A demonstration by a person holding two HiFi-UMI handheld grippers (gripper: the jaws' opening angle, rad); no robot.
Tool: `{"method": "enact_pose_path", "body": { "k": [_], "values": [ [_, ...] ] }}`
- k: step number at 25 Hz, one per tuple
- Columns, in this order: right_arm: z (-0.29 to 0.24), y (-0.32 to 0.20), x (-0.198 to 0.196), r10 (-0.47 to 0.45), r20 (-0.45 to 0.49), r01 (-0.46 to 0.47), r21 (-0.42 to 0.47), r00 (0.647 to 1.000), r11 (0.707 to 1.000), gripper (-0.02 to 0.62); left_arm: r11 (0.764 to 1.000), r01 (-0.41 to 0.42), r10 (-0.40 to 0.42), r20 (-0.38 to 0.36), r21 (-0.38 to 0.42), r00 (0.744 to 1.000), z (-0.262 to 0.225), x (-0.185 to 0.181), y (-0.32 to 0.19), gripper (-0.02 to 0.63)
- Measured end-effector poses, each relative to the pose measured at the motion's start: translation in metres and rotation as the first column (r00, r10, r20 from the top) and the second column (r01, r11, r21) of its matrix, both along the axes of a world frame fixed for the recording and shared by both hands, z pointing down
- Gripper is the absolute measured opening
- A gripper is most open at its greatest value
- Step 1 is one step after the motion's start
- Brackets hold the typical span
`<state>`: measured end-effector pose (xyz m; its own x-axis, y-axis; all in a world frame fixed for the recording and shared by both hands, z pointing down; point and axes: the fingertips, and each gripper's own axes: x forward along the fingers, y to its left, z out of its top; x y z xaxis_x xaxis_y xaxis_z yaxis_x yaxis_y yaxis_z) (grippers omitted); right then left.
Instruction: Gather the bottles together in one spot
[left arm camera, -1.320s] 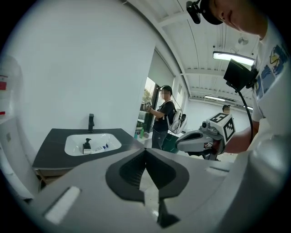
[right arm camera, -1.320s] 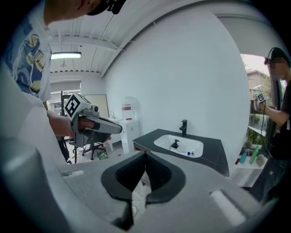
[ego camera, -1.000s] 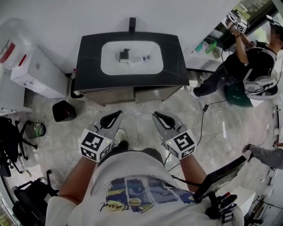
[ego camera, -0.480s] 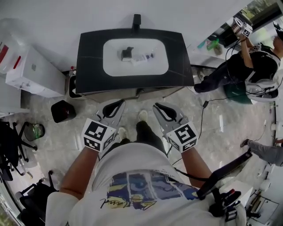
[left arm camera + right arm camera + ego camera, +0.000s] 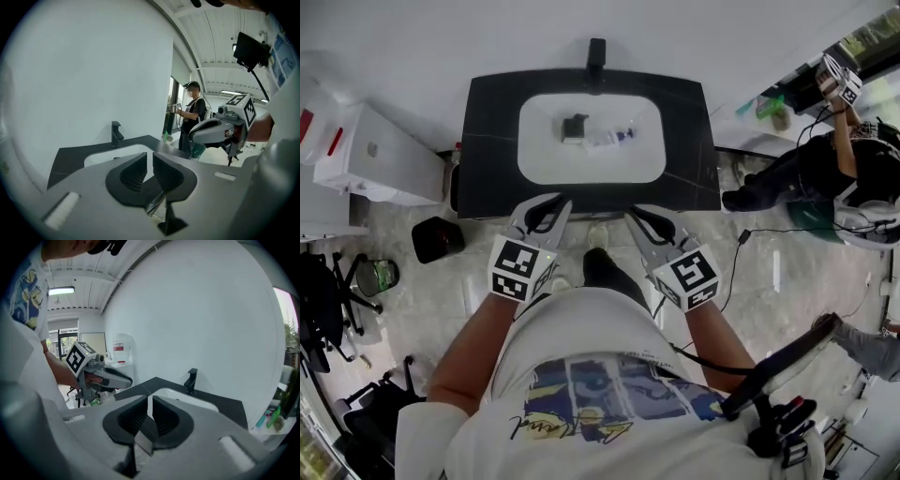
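A dark desk [image 5: 492, 141] against the white wall holds a white sink [image 5: 542, 161]. At its near edge, the left tool [image 5: 548, 202] has just been opening, its jaws a thin slit apart with nothing between them; the right tool [image 5: 645, 212] shows a similar slit, also empty. In the sink lie a clear bottle [image 5: 609, 138] and, just beside it, a dark bottle [image 5: 575, 127]

- white short-sleeved tee [image 5: 581, 347], blue and yellow print on it (plus some black script lettering)
- dark trousers [image 5: 607, 272], pale shoe [image 5: 598, 236]
- thin black cable [image 5: 708, 359] off the right hip
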<state>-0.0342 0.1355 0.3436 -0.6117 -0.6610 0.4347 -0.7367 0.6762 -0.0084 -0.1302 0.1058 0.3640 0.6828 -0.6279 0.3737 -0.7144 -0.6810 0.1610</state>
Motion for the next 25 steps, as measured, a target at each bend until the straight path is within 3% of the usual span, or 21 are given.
{"method": "enact_pose_path", "body": {
  "k": [7,16,25],
  "values": [
    [0.016,-0.066,0.025,-0.033,0.026,0.034,-0.024,0.999,0.999,0.055,0.998,0.059,-0.052,0.177,-0.031,0.983,0.051,0.016,-0.073,0.068],
    [0.040,-0.120,0.064,-0.035,0.044,0.039,-0.088,0.998,0.995,0.057,0.985,0.165,-0.141,0.287,-0.060,0.948,0.112,0.032,-0.162,0.114],
    [0.067,-0.141,0.101,-0.042,0.049,0.049,-0.167,0.998,0.985,0.057,0.972,0.211,-0.154,0.400,-0.102,0.904,0.174,0.042,-0.212,0.177]
  ]
}}
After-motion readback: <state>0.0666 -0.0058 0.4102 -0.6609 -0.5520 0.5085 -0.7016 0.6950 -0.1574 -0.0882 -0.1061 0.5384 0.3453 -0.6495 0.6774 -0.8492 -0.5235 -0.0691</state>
